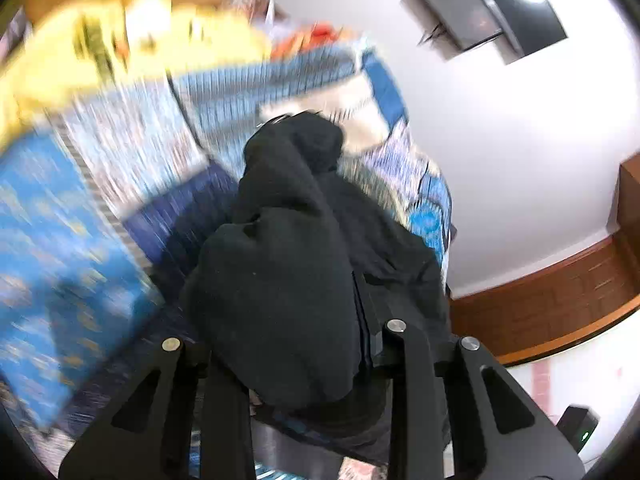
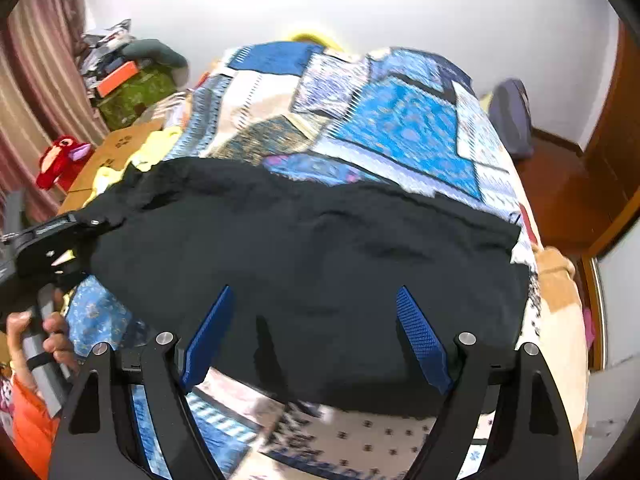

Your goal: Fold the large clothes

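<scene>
A large black garment (image 2: 304, 256) lies spread across a bed with a blue patchwork quilt (image 2: 404, 128). My right gripper (image 2: 316, 300) is open, with blue fingertips (image 2: 420, 336) hovering just above the garment's near part. My left gripper (image 2: 76, 220) shows at the garment's left edge in the right wrist view, pinching the fabric. In the left wrist view the black garment (image 1: 288, 264) is bunched and draped over my left gripper (image 1: 362, 320), hiding its fingers; the jaws are shut on the cloth. The background there is motion-blurred.
A cardboard box (image 2: 116, 152), a red plush toy (image 2: 60, 160) and piled clutter (image 2: 128, 76) sit left of the bed. A wooden door (image 2: 616, 152) and wood floor are at the right. A wall-mounted screen (image 1: 492, 12) hangs above. Yellow bedding (image 1: 112, 52) lies at the far end.
</scene>
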